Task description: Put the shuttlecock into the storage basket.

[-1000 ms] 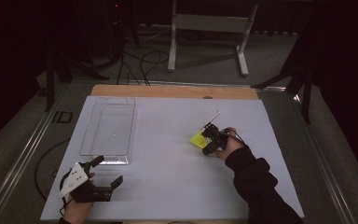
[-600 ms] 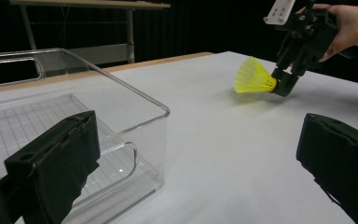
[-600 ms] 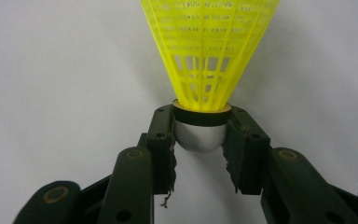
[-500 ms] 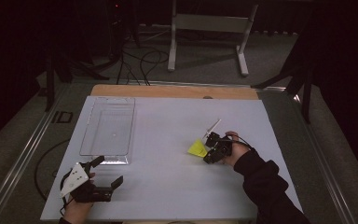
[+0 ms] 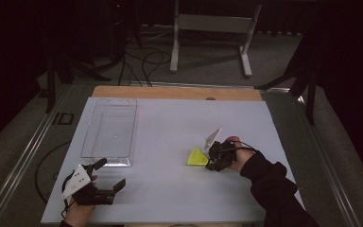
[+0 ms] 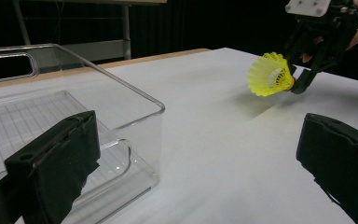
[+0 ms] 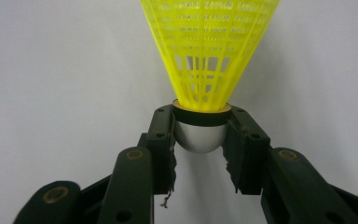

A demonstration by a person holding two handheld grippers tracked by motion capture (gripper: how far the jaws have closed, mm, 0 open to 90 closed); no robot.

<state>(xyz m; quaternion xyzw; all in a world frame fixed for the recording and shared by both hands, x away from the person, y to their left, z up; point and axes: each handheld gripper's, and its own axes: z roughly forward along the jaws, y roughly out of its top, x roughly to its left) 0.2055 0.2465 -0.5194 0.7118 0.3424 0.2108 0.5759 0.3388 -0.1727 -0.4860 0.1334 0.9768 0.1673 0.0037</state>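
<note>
Yellow plastic shuttlecock [image 7: 208,51] sits clamped by its rounded cork base in the right gripper [image 7: 200,133], skirt pointing away (above the white table [image 5: 170,127]). The left gripper [image 5: 105,176] rests wide open, empty.

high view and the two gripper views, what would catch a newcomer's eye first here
The bright yellow shuttlecock stands out first: the right hand-held gripper clamps its rounded cork, skirt pointing away, over the right half of the white table. Next comes the clear plastic tray at the table's left. Just in front of it, the left hand-held gripper rests with its jaws apart.
</note>
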